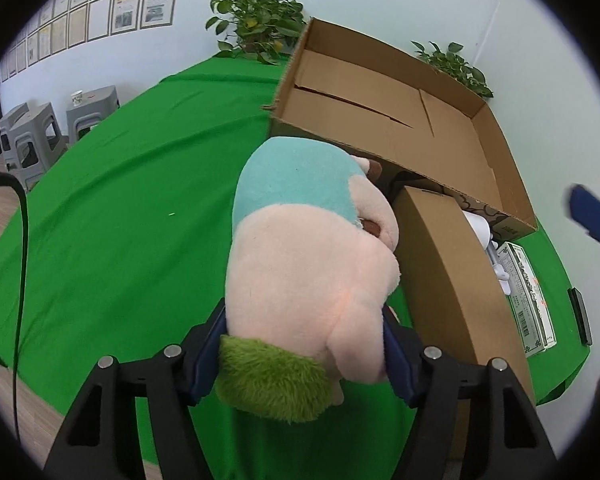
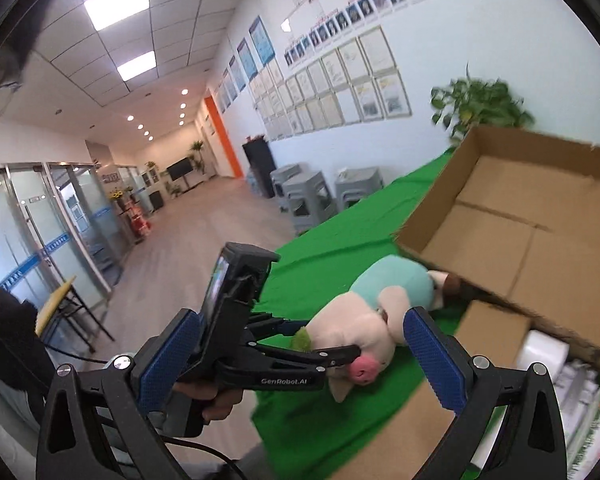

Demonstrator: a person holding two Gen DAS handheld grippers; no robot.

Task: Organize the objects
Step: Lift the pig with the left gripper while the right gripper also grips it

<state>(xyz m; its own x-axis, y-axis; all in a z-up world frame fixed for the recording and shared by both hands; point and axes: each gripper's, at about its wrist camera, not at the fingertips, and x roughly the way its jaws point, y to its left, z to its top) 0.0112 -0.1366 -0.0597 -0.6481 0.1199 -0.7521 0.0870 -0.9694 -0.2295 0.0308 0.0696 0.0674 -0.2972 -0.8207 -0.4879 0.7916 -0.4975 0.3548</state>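
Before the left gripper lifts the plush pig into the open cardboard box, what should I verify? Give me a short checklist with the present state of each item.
1. Left gripper jaws on both sides of the plush pig: ok.
2. Pads pressing firmly on the pig: cannot tell.
3. Open cardboard box has free room inside: ok.
4. Right gripper open, holding nothing: ok.
5. Path clear: not ok, the box's near wall overhangs the pig's far end.
6. Closed brown carton beside the pig is apart from it: cannot tell.

- The right gripper [image 2: 304,354] hangs with its blue pads spread wide, nothing between them.
- Beyond, the left gripper [image 2: 332,344] clasps a plush pig [image 2: 374,316] on the green table [image 2: 320,256], beside the open cardboard box [image 2: 540,220].
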